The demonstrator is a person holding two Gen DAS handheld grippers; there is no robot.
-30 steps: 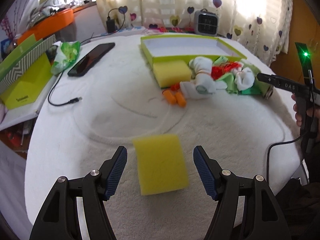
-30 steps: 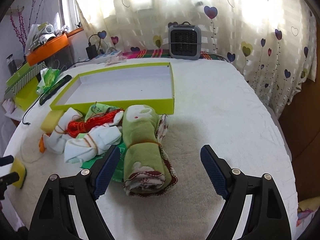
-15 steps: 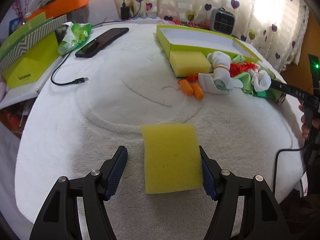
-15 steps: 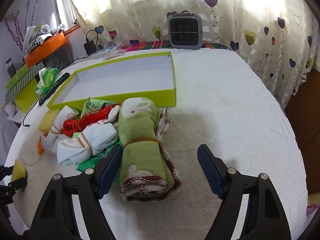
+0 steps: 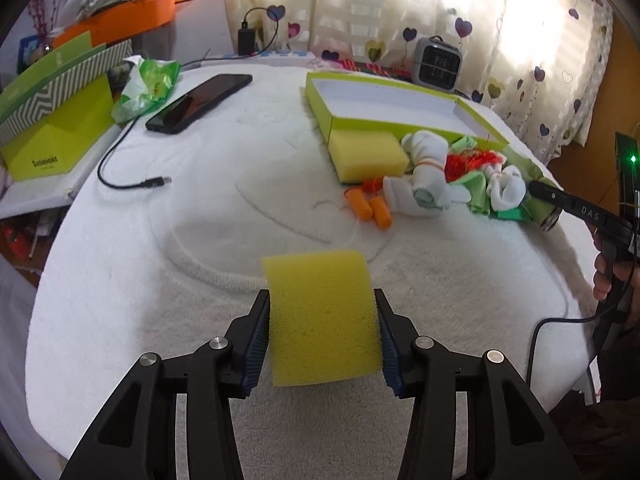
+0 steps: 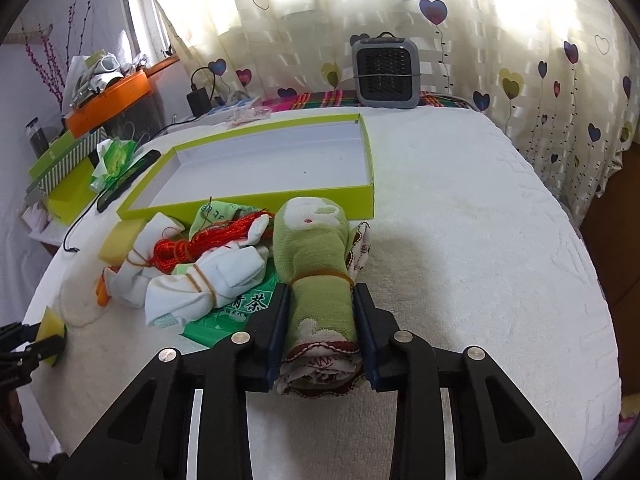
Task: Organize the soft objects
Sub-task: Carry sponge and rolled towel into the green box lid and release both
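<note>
Both hands are taking hold at once, and the step calls for a gentle squeeze — firm enough that soft things do not slip on the lift, not so hard that they fold out of shape. The likely destination, judging by the task, is the empty green tray (image 6: 256, 200) behind the pile, so each piece should be lifted clear of its neighbours before it is carried over the near wall.

The left gripper (image 5: 323, 338) has just been closing, and its jaws are now pressing on both sides of the yellow sponge (image 5: 322, 316), which is bowing upward between them near the front of the white blanket (image 5: 200, 240), well apart from the pile. The right gripper (image 6: 320, 330) has just been closing too — its jaws are narrowed onto the near end of the rolled green towel (image 6: 318, 268), squeezing it just below its rubber band. The towel is lying beside the bundled white socks (image 6: 208, 276) and red string (image 6: 188, 246), its far end touching the tray.
</note>
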